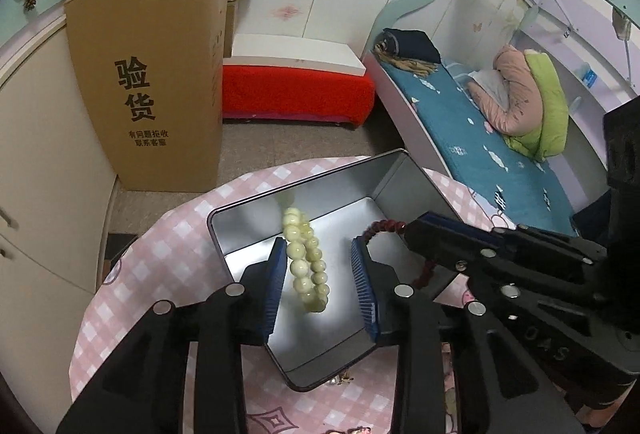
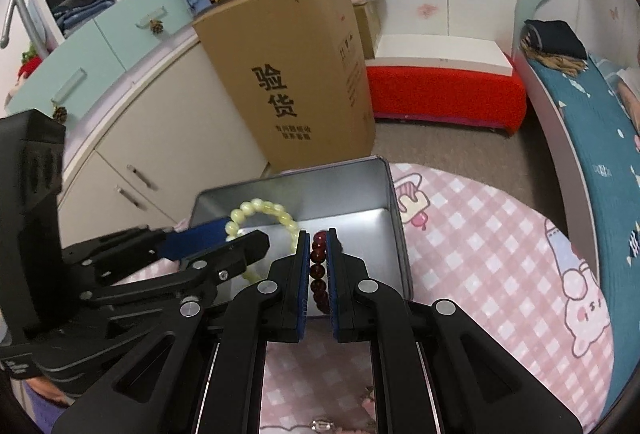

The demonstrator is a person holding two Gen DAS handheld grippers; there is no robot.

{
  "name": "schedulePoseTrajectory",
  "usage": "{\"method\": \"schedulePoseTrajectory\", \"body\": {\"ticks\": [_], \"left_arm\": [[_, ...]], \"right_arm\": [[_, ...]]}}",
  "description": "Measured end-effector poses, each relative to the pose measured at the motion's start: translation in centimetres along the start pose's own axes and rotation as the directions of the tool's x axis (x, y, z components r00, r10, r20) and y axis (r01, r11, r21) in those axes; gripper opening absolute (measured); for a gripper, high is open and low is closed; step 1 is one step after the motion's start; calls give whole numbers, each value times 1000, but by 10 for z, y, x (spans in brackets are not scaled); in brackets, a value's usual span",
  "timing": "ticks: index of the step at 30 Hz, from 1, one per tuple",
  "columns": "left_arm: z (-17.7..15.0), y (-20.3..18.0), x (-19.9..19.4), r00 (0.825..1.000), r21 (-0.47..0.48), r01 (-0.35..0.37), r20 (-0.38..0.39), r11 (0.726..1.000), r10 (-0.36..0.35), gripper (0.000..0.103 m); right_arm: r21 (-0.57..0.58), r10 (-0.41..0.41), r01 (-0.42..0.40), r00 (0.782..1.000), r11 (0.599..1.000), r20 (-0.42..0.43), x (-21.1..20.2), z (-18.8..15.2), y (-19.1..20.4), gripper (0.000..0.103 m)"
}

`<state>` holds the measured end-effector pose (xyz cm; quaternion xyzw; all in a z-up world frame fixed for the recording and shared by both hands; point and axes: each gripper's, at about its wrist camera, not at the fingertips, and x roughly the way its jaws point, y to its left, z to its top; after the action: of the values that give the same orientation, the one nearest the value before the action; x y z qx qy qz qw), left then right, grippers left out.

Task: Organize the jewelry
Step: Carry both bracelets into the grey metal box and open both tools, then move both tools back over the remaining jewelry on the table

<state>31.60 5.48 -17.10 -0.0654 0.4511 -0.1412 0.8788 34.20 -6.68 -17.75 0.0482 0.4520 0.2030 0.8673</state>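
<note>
Left gripper [image 1: 320, 274] fingers part-open astride pale bead bracelet [image 1: 306, 266], pads clear, bracelet inside metal tin [image 1: 412, 186] on the surface; right gripper [image 2: 319, 270] clamped on dark red bracelet [image 2: 319, 270] over tin: lower close, then release.

Both wrist views look steeply down, close over open tin [image 1: 416, 190] [image 2: 394, 210]; each sees other's tongs; box behind shared.
</note>
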Motion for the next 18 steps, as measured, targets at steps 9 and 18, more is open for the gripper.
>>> {"method": "schedulePoseTrajectory", "body": {"ticks": [9, 18], "left_arm": [[-2, -3, -10, 1000, 3, 1, 19, 1000, -1, 46], [-11, -8, -30, 999, 1, -3, 43, 1000, 3, 48]], "right_arm": [[10, -28, 28, 1000, 1000, -7, 1, -7, -4, 11], [24, -54, 54, 998, 998, 24, -26, -16, -9, 14]]}}
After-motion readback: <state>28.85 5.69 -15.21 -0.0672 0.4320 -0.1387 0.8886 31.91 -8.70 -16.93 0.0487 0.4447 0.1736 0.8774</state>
